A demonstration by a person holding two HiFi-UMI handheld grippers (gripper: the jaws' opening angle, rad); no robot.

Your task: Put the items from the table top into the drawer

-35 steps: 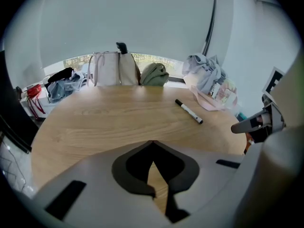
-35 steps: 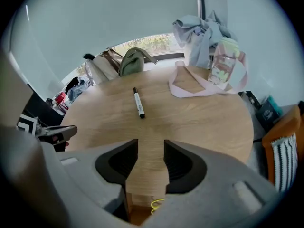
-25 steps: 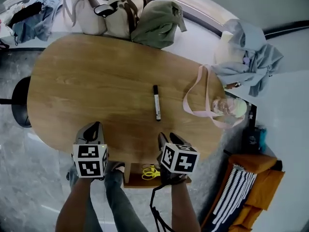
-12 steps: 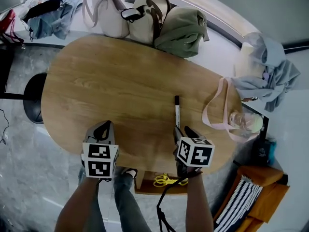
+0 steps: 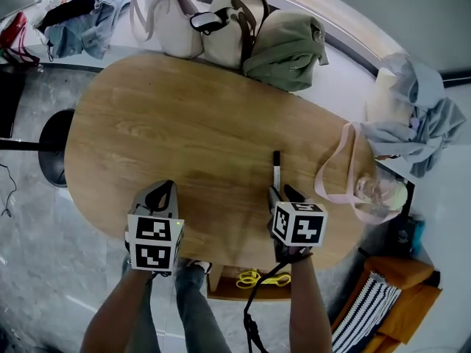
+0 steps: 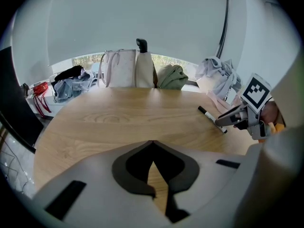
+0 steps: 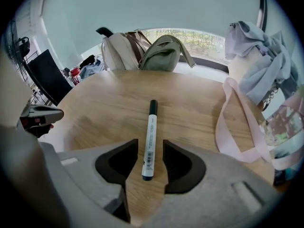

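Lying flat on the oval wooden table (image 5: 184, 131), the marker pen (image 7: 149, 137) sits in the lower middle of the right gripper view, black cap toward the top of the frame and its butt end between the jaws of the right gripper (image 7: 147, 149). Those jaws stand apart, with a gap of bare wood on either side of the barrel, so nothing is grasped yet. The left gripper (image 6: 152, 143), at the lower left of the head view, is clenched tip to tip on nothing. The pen looks light and rigid, a smooth round plastic barrel that will likely roll or swivel if pinched near one end. The white barrel near its middle is the sounder place to take hold, jaws square across it, and only modest pressure should be needed. A dark barcode-like block is printed near the butt end and a line of fine print runs up the barrel, but it is too small to read and no brand can be made out. The open drawer (image 5: 221, 289) shows below the table's near edge, at the bottom of the head view, holding what seem to be yellow-handled scissors (image 5: 254, 278).
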